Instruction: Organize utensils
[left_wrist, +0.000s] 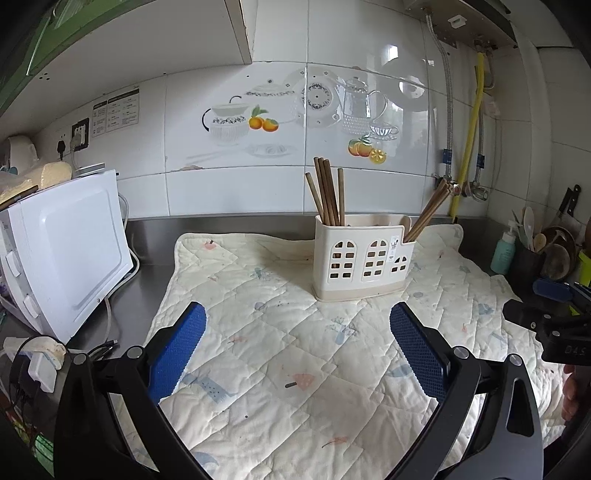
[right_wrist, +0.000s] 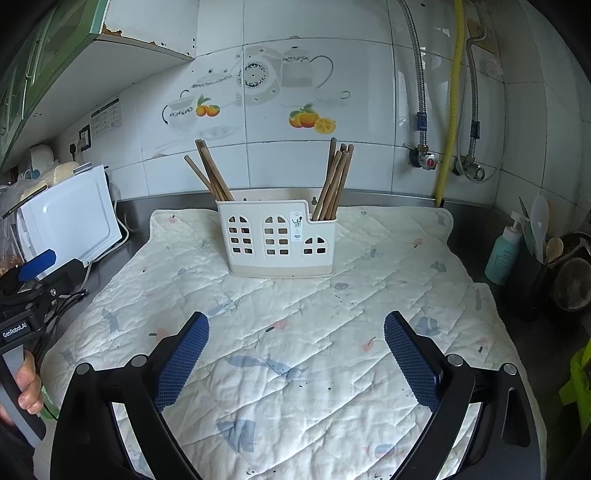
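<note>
A steel counter (right_wrist: 476, 218) ran below the white tiled wall (right_wrist: 369, 173), and most of it lay under a cream quilted mat (right_wrist: 295, 332) printed with small grey-blue and pink motifs. A white appliance (left_wrist: 70, 251) stood at the left edge of the left wrist view. In the centre of the right wrist view, toward the far edge of the mat, sat the utensil holder (right_wrist: 277, 240) — a cream plastic caddy with arched, window-like cut-outs across its front and a lower step on its right side. Brown wooden chopsticks rose from it in two bundles: the left bundle (right_wrist: 210, 173) leaned toward the upper left of the frame, the right bundle (right_wrist: 336, 181) stood nearly upright in the lower right compartment. The left gripper (left_wrist: 297, 321) stood wide apart over bare mat, nothing between its blue pads. The right gripper (right_wrist: 295, 328) was likewise spread wide and empty — well short of the holder.
</note>
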